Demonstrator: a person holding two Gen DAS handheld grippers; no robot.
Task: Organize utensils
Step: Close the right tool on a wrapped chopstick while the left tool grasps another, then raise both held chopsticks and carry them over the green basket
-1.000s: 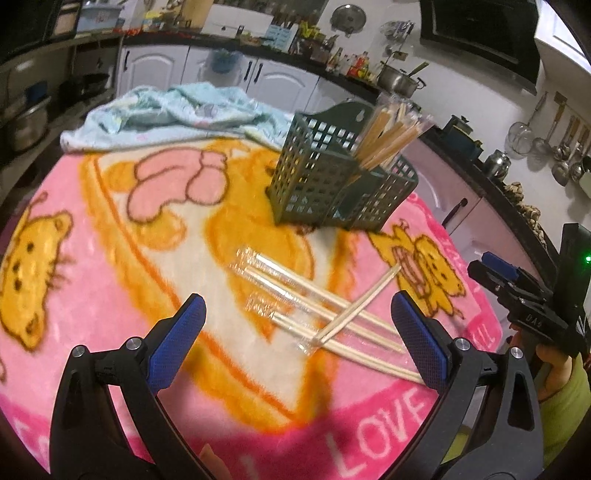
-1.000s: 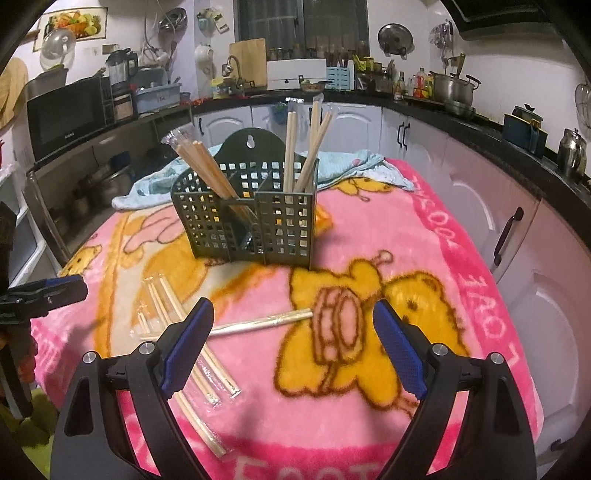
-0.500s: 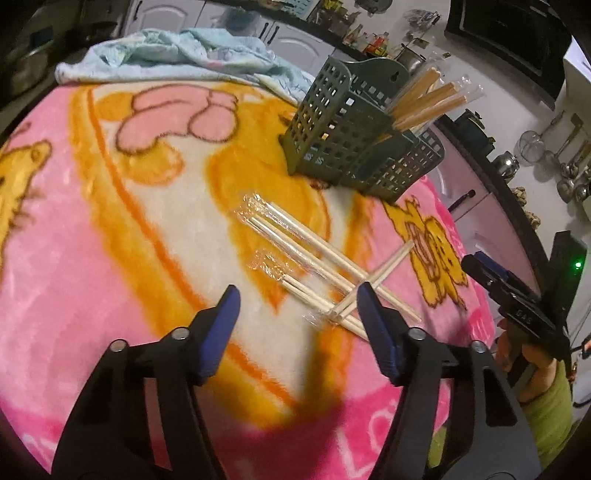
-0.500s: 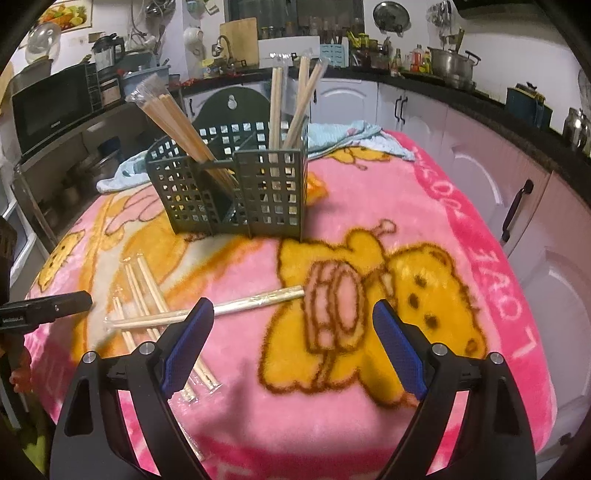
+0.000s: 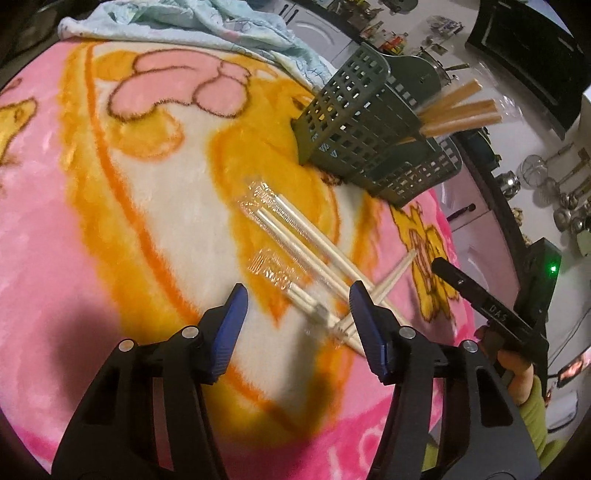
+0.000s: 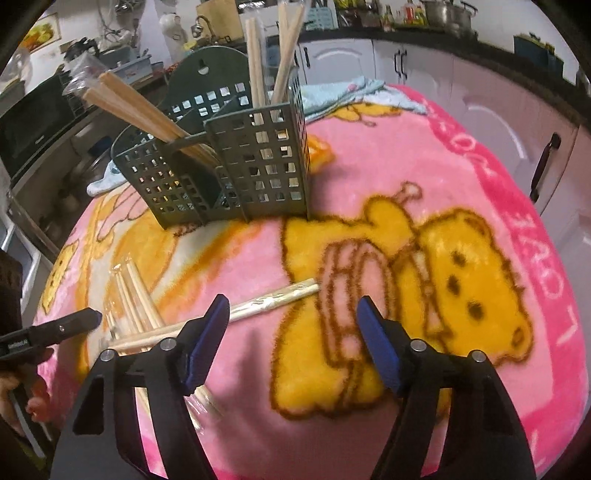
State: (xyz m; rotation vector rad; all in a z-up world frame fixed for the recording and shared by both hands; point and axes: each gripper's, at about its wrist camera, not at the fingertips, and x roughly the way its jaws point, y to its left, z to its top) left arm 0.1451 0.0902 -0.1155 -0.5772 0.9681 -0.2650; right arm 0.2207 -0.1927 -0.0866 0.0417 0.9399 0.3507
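Observation:
Several plastic-wrapped chopstick pairs (image 5: 306,251) lie crossed on the pink cartoon blanket (image 5: 110,206). My left gripper (image 5: 299,306) is open, low over their near ends, jaws astride them, holding nothing. A dark green slotted utensil holder (image 5: 365,147) stands beyond, with chopsticks (image 5: 458,107) sticking out. In the right wrist view my right gripper (image 6: 291,321) is open and empty; one wrapped pair (image 6: 269,302) lies just ahead of its left finger, the holder (image 6: 236,166) behind. The other pairs (image 6: 133,295) lie at left.
A light blue towel (image 5: 192,22) is bunched at the blanket's far edge. White cabinets (image 6: 509,122) and a dark counter with pots ring the table. Hanging ladles (image 5: 565,192) are on the wall at right. The right gripper shows in the left view (image 5: 480,299).
Both grippers have moved down and forward toward the chopsticks. The left gripper's jaws have narrowed and now straddle the pile's near ends. The right gripper has closed in on the single wrapped pair.

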